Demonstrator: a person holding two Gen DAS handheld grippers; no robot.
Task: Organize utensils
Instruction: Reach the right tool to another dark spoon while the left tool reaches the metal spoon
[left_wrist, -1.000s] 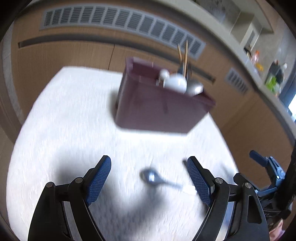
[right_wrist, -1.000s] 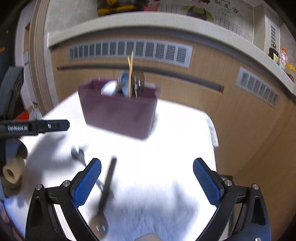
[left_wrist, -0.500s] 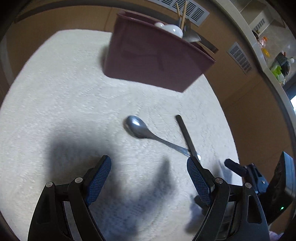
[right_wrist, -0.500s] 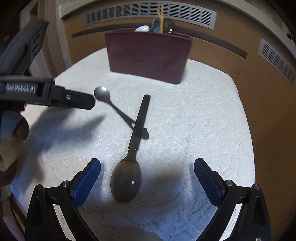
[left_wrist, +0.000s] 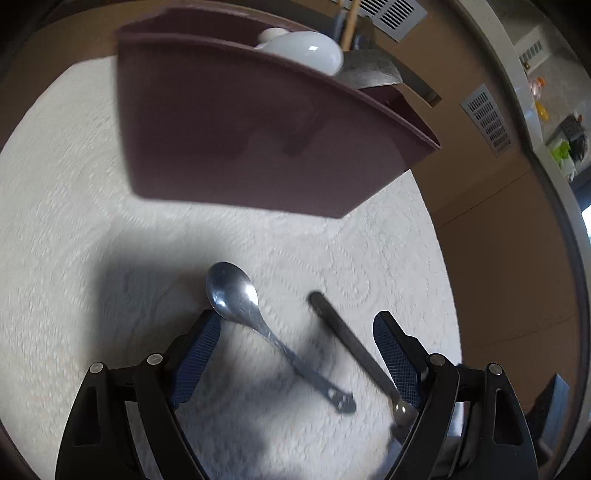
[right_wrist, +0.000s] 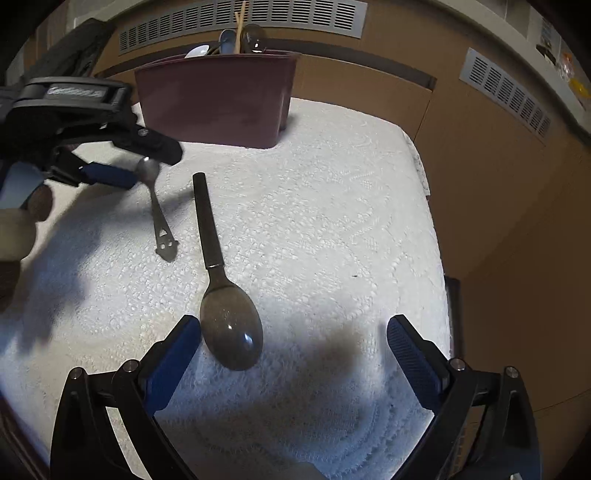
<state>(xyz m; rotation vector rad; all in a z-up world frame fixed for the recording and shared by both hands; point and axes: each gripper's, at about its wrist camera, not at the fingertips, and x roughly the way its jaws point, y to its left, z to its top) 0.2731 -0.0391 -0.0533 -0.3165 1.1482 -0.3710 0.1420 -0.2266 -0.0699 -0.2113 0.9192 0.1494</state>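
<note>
Claws both gape, angled down: left claw (left_wrist: 295, 343) astride steel spoon (left_wrist: 236, 295), right claw (right_wrist: 291, 347) beside dark spoon (right_wrist: 231, 332).

Wooden cabinets (right_wrist: 461, 122) with grey vents (right_wrist: 506, 92)

Centre frame I see a small steel spoon (left_wrist: 236, 299) and a black-handled spoon (right_wrist: 229, 317) lying flat side by side; above, a maroon holder (left_wrist: 251, 140) keeps utensils upright.

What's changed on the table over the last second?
Both grippers have come down toward the cloth: the left gripper now straddles the small metal spoon, the right gripper nears the dark-handled spoon. Nothing gripped. Both spoons and the maroon holder stayed put.
</note>
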